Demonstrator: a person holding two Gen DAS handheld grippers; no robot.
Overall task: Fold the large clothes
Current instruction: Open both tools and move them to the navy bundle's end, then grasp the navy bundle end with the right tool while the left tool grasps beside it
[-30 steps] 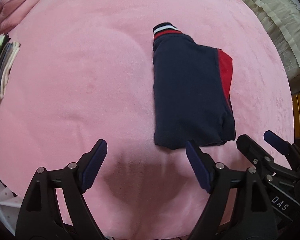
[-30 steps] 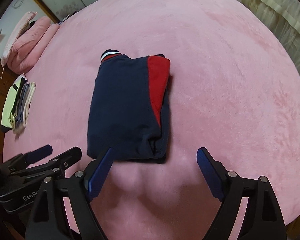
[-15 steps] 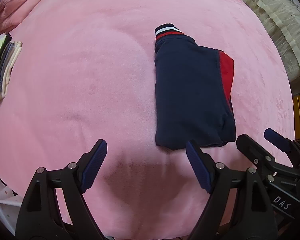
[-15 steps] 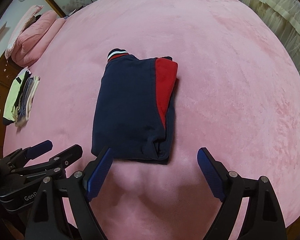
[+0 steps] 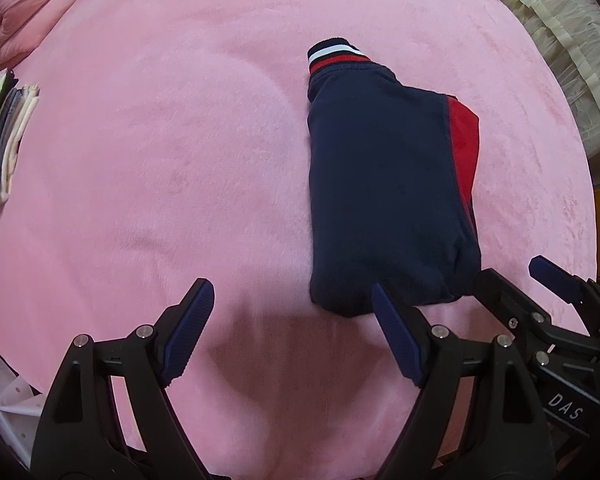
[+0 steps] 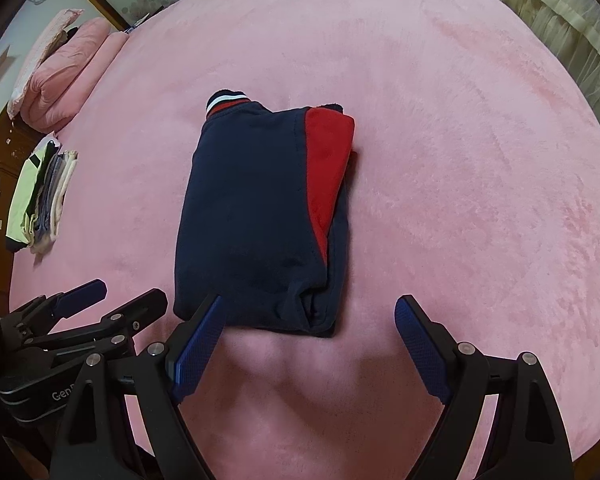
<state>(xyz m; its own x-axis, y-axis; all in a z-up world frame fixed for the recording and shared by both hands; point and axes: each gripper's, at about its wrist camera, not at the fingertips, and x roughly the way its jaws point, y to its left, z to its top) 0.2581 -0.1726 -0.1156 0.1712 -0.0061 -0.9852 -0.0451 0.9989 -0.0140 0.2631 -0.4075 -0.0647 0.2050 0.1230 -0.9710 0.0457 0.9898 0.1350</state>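
Folded navy garment (image 6: 256,216) lengthwise, striped cuff (image 6: 226,102) at far end

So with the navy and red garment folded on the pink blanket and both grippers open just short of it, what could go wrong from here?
1. The navy and red garment shows bunched layers at its near edge; a grab by the right gripper might catch only the top layer and unfold it.
2. The striped cuff sticks out loose and may flop open when lifted.
3. The left gripper and right gripper sit close together and could collide.

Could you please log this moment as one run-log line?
garment: folded, lying on pink blanket | left tongs: open, empty | right tongs: open, empty
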